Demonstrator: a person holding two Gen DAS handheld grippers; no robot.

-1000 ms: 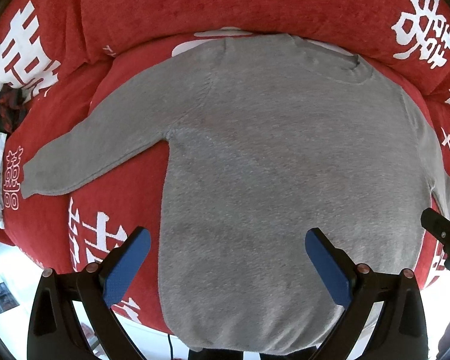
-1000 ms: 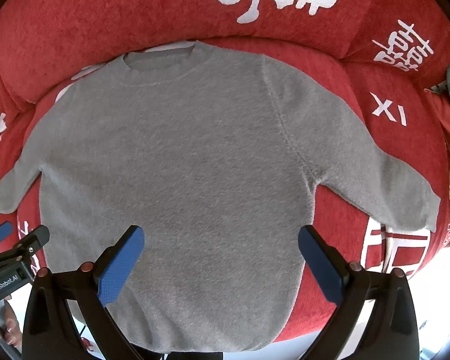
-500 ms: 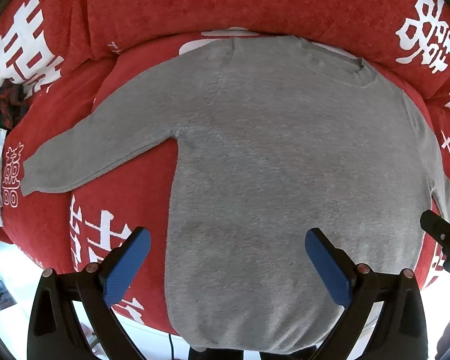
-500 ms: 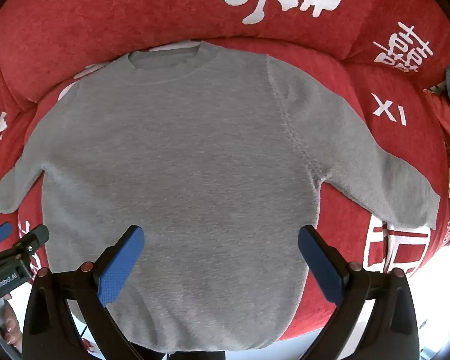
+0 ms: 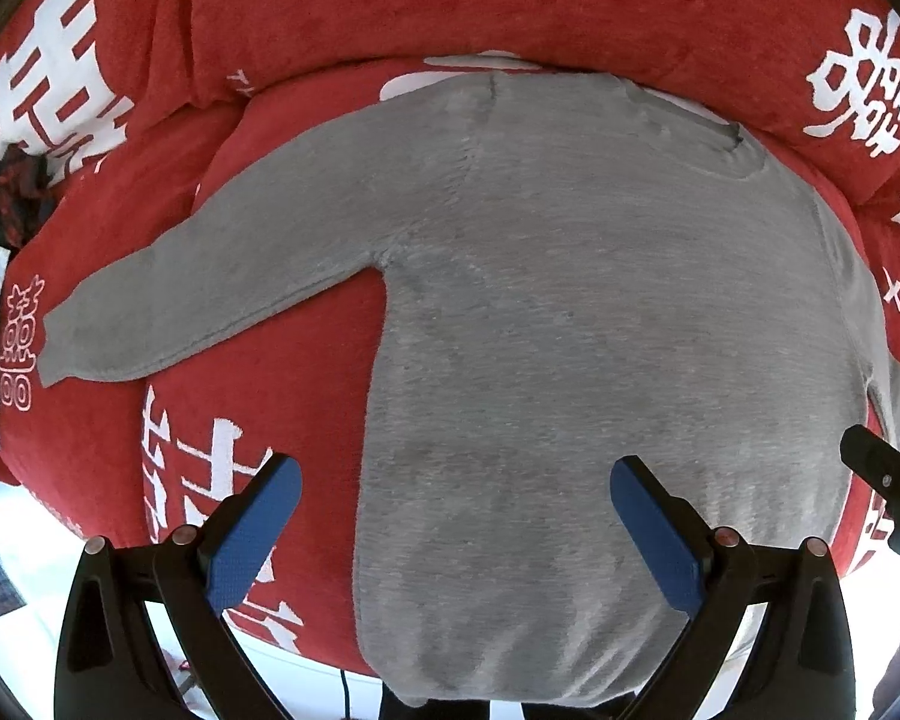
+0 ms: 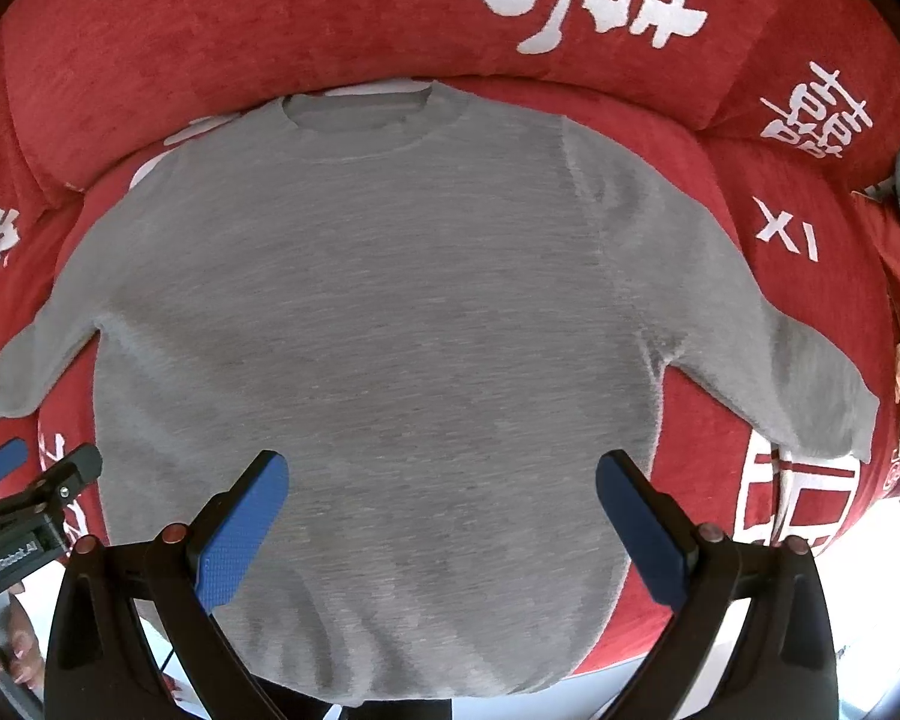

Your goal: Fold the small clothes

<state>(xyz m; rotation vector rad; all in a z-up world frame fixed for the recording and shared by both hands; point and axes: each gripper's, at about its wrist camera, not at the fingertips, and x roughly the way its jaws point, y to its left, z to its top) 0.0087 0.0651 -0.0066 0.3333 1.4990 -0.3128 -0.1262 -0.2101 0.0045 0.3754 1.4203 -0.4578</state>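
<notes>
Grey knit long-sleeved sweater (image 6: 378, 324) spread flat on red sofa cushion (image 5: 252, 420), unfolded. Left hand-held gripper (image 5: 456, 522) and right hand-held gripper (image 6: 444, 516) released, empty. Next, likely: grasp a sleeve, fold inward.

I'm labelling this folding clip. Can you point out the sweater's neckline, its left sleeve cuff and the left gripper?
Neckline (image 6: 360, 114): right wrist view, on the collar band's far middle.
Left sleeve cuff (image 5: 60, 342): left wrist view, on the sleeve's open end.
Left gripper (image 5: 456, 534): left wrist view, midway between its blue fingertips, which stand wide apart.
</notes>
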